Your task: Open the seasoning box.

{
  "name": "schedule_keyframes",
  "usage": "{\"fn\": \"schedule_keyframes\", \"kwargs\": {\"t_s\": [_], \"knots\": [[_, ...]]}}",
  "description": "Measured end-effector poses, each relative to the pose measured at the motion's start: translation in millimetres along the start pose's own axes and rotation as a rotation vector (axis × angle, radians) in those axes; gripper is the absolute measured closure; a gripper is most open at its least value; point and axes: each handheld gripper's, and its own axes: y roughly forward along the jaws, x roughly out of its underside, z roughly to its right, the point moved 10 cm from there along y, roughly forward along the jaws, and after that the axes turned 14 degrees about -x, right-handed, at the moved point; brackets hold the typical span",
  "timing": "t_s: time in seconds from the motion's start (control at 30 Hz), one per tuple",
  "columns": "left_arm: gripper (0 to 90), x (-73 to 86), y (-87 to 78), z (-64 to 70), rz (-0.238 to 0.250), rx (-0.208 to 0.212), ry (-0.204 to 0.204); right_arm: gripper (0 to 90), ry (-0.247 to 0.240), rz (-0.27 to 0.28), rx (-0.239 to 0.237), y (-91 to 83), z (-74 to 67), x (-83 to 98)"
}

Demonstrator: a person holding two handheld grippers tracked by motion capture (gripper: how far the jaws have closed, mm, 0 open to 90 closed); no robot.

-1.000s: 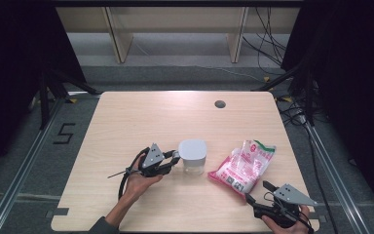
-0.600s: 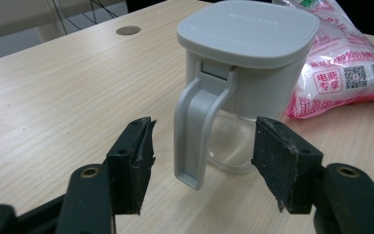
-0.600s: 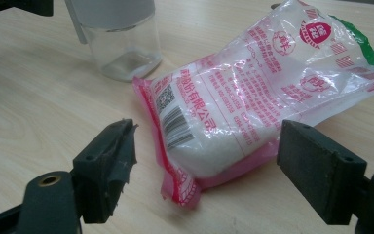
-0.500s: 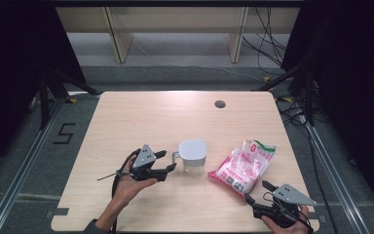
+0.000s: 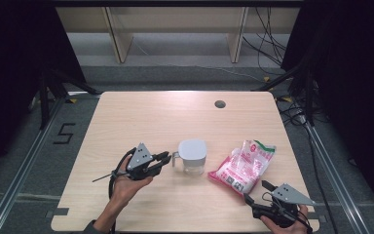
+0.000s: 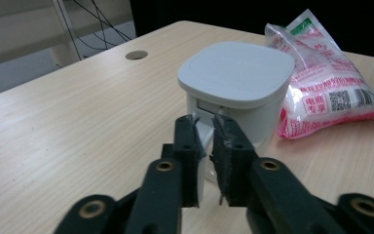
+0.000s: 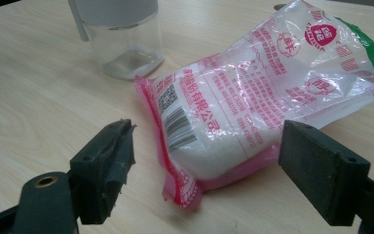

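A pale wooden table [image 5: 141, 122] with a fine straight grain and rounded corners is seen from above, a small round cable hole [image 5: 219, 104] set near its far edge. Near the middle of the table a clear plastic jug [image 5: 192, 157] is stood upright; its body is see-through, its flat lid [image 6: 236, 70] is a matt light grey and shaped as a square with rounded corners, and a thin handle [image 5: 175, 158] is carried on the side toward the left gripper. Just beside the jug, on its right, a soft plastic bag [image 5: 242, 166] is laid flat: the film is glossy and crinkled, printed in pink and red with a green patch at its far end, and a white granular filling is seen through it in the right gripper view, along with a barcode [image 7: 180, 126]. The left gripper [image 5: 161, 158] is held in a hand [image 5: 124, 183] at the jug's handle side; in the left gripper view its two black, worn rubber-faced jaws are drawn nearly together, a narrow gap being left between them, with the handle region of the jug right at their tips, though whether the handle is actually pinched cannot be told. The right gripper [image 5: 258, 191] is held low near the table's near right corner, a grey three-cornered plate [image 5: 291, 194] on top; its jaws are spread wide, the near end of the bag lying on the table beyond and between them, untouched.
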Motion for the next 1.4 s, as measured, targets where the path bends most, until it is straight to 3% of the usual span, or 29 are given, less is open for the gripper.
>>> {"fn": "schedule_keyframes", "kwargs": {"t_s": [0.2, 0.3, 0.4, 0.47, 0.5, 0.53, 0.63, 0.7, 0.73, 0.77, 0.8, 0.83, 0.9, 0.97, 1.03, 1.1, 1.17, 1.27, 1.3, 1.4], "knots": [[89.2, -6.0, 1.3, 3.8, 0.016, -0.001, 0.036, 21.4, -0.013, 0.005, -0.021, 0.7, -1.0, -0.8], [89.3, -11.9, 5.6, 9.7, 0.027, 0.014, 0.052, 21.4, -0.018, 0.001, 0.003, -0.1, 0.5, -1.4], [89.3, -18.7, 11.5, 12.1, 0.029, 0.017, 0.044, 20.9, 0.006, 0.0, -0.011, 3.2, -5.2, -2.2], [89.2, -20.9, 13.5, 12.6, 0.03, 0.022, 0.04, 20.5, -0.025, -0.005, -0.022, 4.7, -5.0, -3.2], [89.2, -23.8, 16.7, 12.7, 0.034, 0.022, 0.028, 20.3, -0.036, -0.002, -0.006, 4.2, -3.2, -3.9], [89.2, -24.2, 17.7, 13.2, 0.031, 0.028, 0.028, 19.9, -0.016, -0.002, -0.021, 5.5, -6.0, -3.2], [89.2, -25.6, 21.6, 12.7, 0.034, 0.025, 0.021, 18.9, -0.03, -0.012, -0.027, 5.5, -5.3, -3.2], [89.1, -26.5, 24.9, 12.3, 0.033, 0.031, 0.024, 18.0, 0.015, -0.012, -0.023, 5.3, -8.7, -2.1], [89.1, -27.2, 25.9, 11.6, 0.032, 0.026, 0.021, 17.2, -0.019, -0.011, -0.026, 5.9, -6.8, -3.5], [89.1, -28.3, 26.7, 11.7, 0.033, 0.027, 0.022, 16.8, 0.001, -0.005, -0.023, 6.6, -9.8, -3.2], [88.8, -29.4, 27.6, 12.1, 0.035, 0.03, 0.027, 16.5, -0.055, -0.017, -0.035, 7.7, -9.6, -4.7], [88.4, -30.5, 28.2, 12.8, 0.039, 0.033, 0.023, 16.4, -0.069, -0.008, -0.029, 9.7, -8.8, -5.5], [88.5, -30.7, 29.9, 11.5, 0.034, 0.009, 0.065, 16.0, -0.05, -0.012, -0.036, 10.9, -11.1, -5.5], [88.4, -30.2, 30.1, 12.4, 0.032, 0.015, 0.055, 16.1, -0.048, -0.013, -0.033, 11.5, -11.4, -5.6], [88.3, -29.1, 30.9, 9.5, 0.031, -0.001, 0.062, 16.7, -0.079, -0.015, -0.029, 13.4, -11.4, -6.7], [88.3, -27.8, 32.4, 6.5, 0.031, -0.017, 0.076, 17.9, -0.039, -0.022, -0.019, 12.7, -15.0, -5.6], [88.3, -27.5, 33.6, 6.3, 0.033, -0.007, 0.054, 21.5, -0.057, -0.023, -0.027, 15.2, -14.4, -7.1], [88.3, -27.7, 34.1, 6.8, 0.031, -0.003, 0.058, 25.6, -0.063, -0.028, -0.026, 19.0, -13.7, -10.1], [88.3, -27.7, 34.1, 6.8, 0.031, -0.003, 0.058, 26.8, -0.085, -0.035, -0.032, 20.3, -12.8, -11.8], [88.3, -27.8, 33.9, 9.3, 0.031, 0.015, 0.05, 31.1, -0.059, -0.04, -0.021, 24.3, -12.9, -14.5]]}}
